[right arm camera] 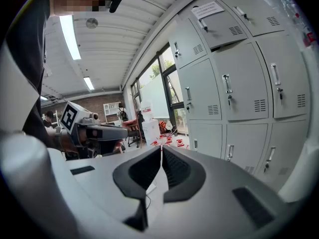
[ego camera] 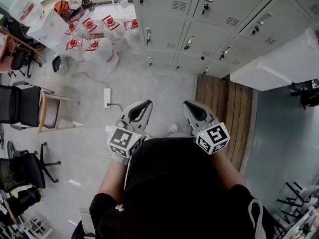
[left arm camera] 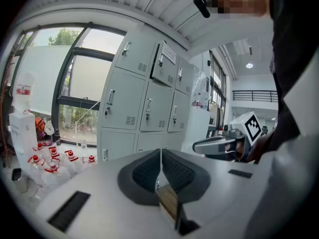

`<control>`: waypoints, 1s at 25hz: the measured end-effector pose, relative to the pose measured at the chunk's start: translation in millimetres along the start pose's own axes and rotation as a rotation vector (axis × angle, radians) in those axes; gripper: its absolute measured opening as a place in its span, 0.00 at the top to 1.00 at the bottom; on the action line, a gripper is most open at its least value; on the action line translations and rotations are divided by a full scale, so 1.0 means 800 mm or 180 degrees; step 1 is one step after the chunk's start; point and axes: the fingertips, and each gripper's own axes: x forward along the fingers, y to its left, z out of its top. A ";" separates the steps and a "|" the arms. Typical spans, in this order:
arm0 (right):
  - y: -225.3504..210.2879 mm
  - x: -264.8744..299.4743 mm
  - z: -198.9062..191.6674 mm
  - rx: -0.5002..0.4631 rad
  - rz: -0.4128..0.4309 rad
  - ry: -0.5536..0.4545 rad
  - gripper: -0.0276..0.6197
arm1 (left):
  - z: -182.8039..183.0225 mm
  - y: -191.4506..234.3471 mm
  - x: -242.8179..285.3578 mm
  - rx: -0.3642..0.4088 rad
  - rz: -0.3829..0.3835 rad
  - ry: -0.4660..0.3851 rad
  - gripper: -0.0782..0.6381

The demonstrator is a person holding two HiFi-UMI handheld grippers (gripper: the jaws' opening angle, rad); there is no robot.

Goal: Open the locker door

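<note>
Task not yet begun: the left gripper [left arm camera: 160,153] and right gripper [right arm camera: 161,152], each with jaws together and empty, are held near the person's body [ego camera: 174,183], well apart from the untouched lockers [ego camera: 199,29] along the far edge of the floor [ego camera: 164,91].

No legible text anywhere. The paper notice [right arm camera: 207,9] on an upper locker door [right arm camera: 225,28] carries print too small to read, and the red label [left arm camera: 23,89] on the water jug [left arm camera: 20,103] is blurred. The marker cubes [ego camera: 123,141] show only black-and-white square patterns.
</note>
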 end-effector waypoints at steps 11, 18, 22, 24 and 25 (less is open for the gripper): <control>-0.051 -0.015 -0.005 0.0151 0.0070 -0.0024 0.90 | -0.012 -0.023 0.039 -0.0086 0.0118 0.0135 0.86; -0.079 -0.006 -0.019 0.0259 0.0224 0.0033 0.90 | -0.026 -0.020 0.056 -0.0186 0.0332 0.0229 0.86; -0.079 0.009 -0.022 0.0278 0.0231 0.0068 0.90 | -0.039 -0.005 0.054 -0.0266 0.0380 0.0287 0.86; -0.079 0.024 -0.024 0.0292 0.0215 0.0094 0.90 | -0.045 0.012 0.054 -0.0297 0.0383 0.0300 0.86; -0.077 0.034 -0.024 0.0294 0.0209 0.0107 0.90 | -0.047 0.023 0.054 -0.0314 0.0382 0.0299 0.86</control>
